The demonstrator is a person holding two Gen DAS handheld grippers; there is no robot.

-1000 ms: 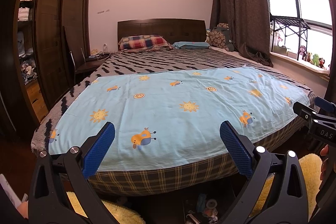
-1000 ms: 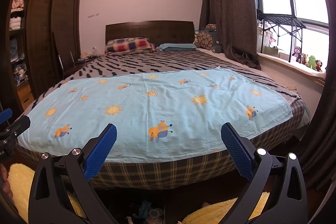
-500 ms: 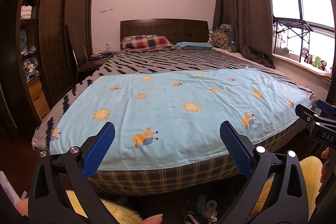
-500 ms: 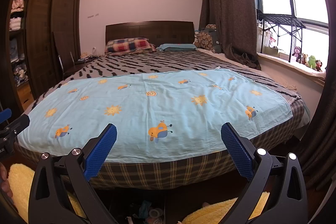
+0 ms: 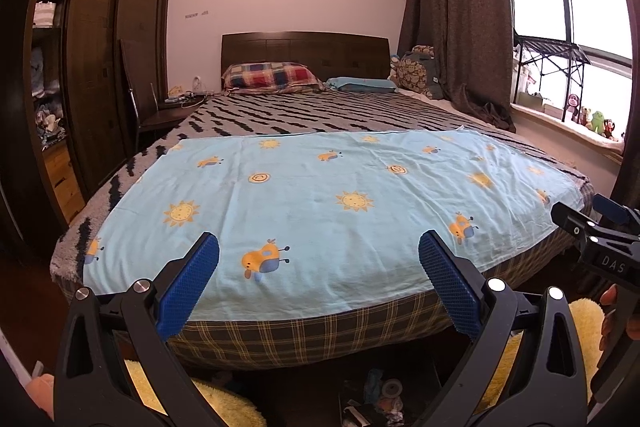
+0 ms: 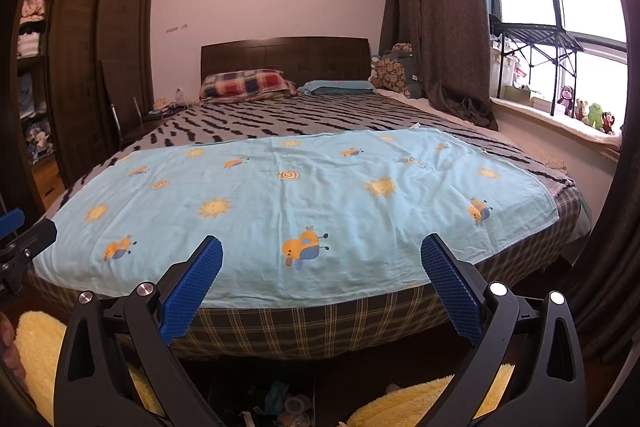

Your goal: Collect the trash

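A small heap of trash (image 5: 376, 399), wrappers and a tape-like roll, lies on the dark floor at the foot of the bed, low between my left gripper's (image 5: 320, 283) fingers. That gripper is open and holds nothing. The right wrist view shows the same trash (image 6: 288, 403) at the bottom edge, under my right gripper (image 6: 320, 285), which is also open with nothing in it. Both grippers hover above the floor and face the bed. Each shows in the other's view: the right gripper (image 5: 592, 239) at the right edge, the left gripper (image 6: 20, 239) at the left edge.
A wide bed (image 5: 320, 331) with a light blue sun-print sheet (image 5: 320, 195) fills the view ahead. Yellow fluffy rugs (image 5: 224, 407) (image 6: 420, 403) flank the trash. A dark wardrobe (image 5: 100, 67) and chair stand left; curtains (image 6: 432, 27) and a window sill with toys stand right.
The left wrist view swayed slightly sideways and came back. The right wrist view is nearly unchanged. Both grippers stayed open.
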